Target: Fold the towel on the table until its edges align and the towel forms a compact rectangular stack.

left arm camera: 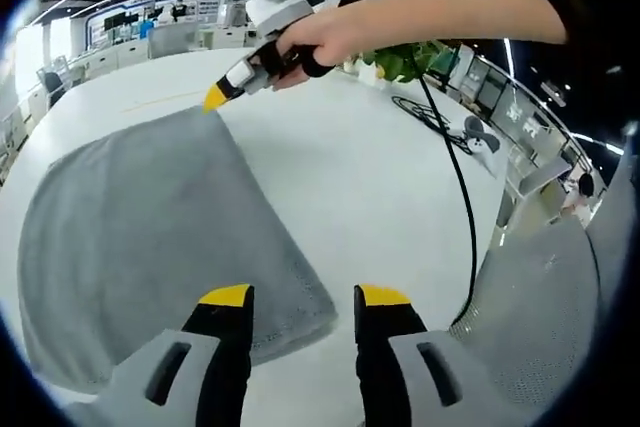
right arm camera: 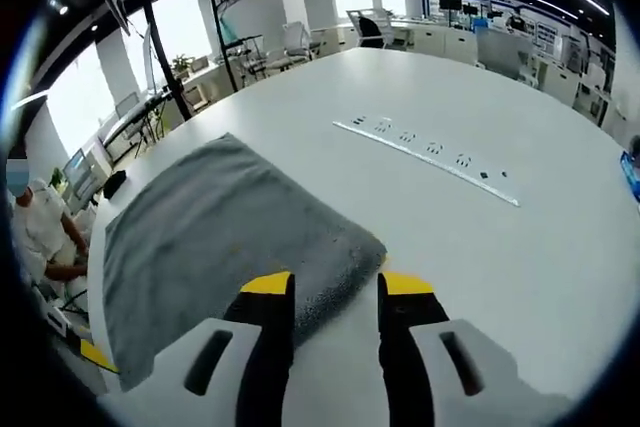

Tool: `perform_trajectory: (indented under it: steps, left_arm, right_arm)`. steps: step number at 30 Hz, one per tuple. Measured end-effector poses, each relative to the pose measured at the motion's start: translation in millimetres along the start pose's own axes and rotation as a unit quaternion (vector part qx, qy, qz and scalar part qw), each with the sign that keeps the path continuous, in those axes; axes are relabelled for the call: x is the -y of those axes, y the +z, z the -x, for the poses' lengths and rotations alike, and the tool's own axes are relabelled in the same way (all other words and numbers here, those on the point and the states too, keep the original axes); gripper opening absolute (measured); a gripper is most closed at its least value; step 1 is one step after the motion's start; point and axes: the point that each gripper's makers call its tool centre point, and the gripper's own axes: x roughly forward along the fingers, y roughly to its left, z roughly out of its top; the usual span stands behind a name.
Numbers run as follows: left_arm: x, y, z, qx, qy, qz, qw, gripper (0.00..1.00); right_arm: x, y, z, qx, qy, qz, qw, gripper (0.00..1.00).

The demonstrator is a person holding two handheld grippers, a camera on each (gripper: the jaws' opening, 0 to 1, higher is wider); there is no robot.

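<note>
Towel (left arm camera: 150,237): grey, lying flat and spread on the white table (left arm camera: 360,177), one side reaching the table's near edge.
Left gripper (left arm camera: 304,297): jaws apart, poised over one towel corner, gripping nothing.
Right gripper (right arm camera: 336,282): jaws apart, at another towel corner, gripping nothing.
Cable (left arm camera: 455,167): black, trailing across the table.

1 towel (left arm camera: 150,227), 1 table (left arm camera: 380,177), 2 claws (left arm camera: 303,297) (right arm camera: 335,282), 1 cable (left arm camera: 455,167).

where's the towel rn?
The towel lies flat on the white table. In the left gripper view its near corner sits just ahead of the open left gripper; the right gripper reaches its far corner.
</note>
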Motion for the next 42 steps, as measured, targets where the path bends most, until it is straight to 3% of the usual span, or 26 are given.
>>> perform_trajectory:
  steps: [7, 12, 18, 22, 27, 33, 42]
  left_arm:
    - [9.9, -8.2, -15.3, -0.024, -0.02, 0.001, 0.9995, 0.32]
    - [5.4, -16.2, -22.7, -0.048, -0.009, -0.015, 0.9987, 0.26]
    - [-0.1, -17.3, -24.8, -0.056, 0.005, -0.027, 0.998, 0.2]
    - [-3.1, -17.7, -26.0, -0.058, 0.016, -0.047, 0.9971, 0.11]
    - [-3.2, -15.1, -28.9, -0.057, 0.011, -0.046, 0.9973, 0.08]
    - [10.9, -9.2, -38.4, -0.062, -0.005, -0.07, 0.9956, 0.07]
    - [50.3, 3.6, -61.0, -0.065, -0.05, -0.109, 0.9907, 0.06]
  right_arm:
    - [-9.1, -10.4, -4.0, -0.011, 0.006, -0.002, 0.9999, 0.29]
    - [-12.3, -14.6, -5.5, -0.015, 0.006, -0.001, 0.9999, 0.26]
    - [-9.8, -15.5, -6.5, -0.012, 0.003, -0.011, 0.9999, 0.18]
    - [-8.1, -14.5, -7.7, -0.007, 0.003, -0.018, 0.9998, 0.05]
    - [-6.9, -14.4, -6.7, -0.005, 0.004, -0.007, 1.0, 0.02]
    - [7.6, -20.4, 2.9, -0.003, -0.004, -0.01, 0.9999, 0.01]
    - [37.8, -39.0, 26.6, -0.001, -0.023, -0.039, 0.999, 0.01]
